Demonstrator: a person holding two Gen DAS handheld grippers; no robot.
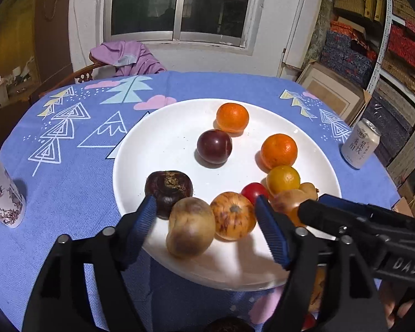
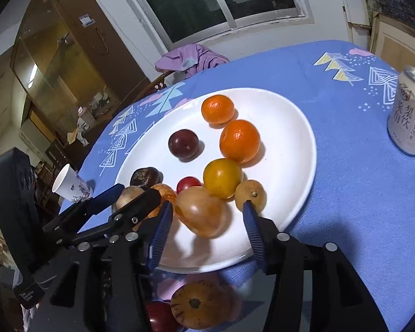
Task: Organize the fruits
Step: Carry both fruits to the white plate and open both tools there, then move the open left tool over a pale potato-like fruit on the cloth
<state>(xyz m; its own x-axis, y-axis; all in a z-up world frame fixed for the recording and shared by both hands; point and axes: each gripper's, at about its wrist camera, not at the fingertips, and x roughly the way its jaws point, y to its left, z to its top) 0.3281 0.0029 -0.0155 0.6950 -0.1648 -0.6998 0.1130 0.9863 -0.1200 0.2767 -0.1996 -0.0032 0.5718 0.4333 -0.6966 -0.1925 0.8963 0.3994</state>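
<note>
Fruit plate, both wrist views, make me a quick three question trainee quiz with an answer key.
1. True or false: the drink can stands on the white plate.
2. Which lies nearest the far rim: (a) plum, (b) upper orange, (c) small red fruit?
3. Fill in: the left tool and right tool both have ___ jaws.

Key: 1 false, it stands on the blue tablecloth, beside the plate. 2 b. 3 open, neither gripping anything.
</note>
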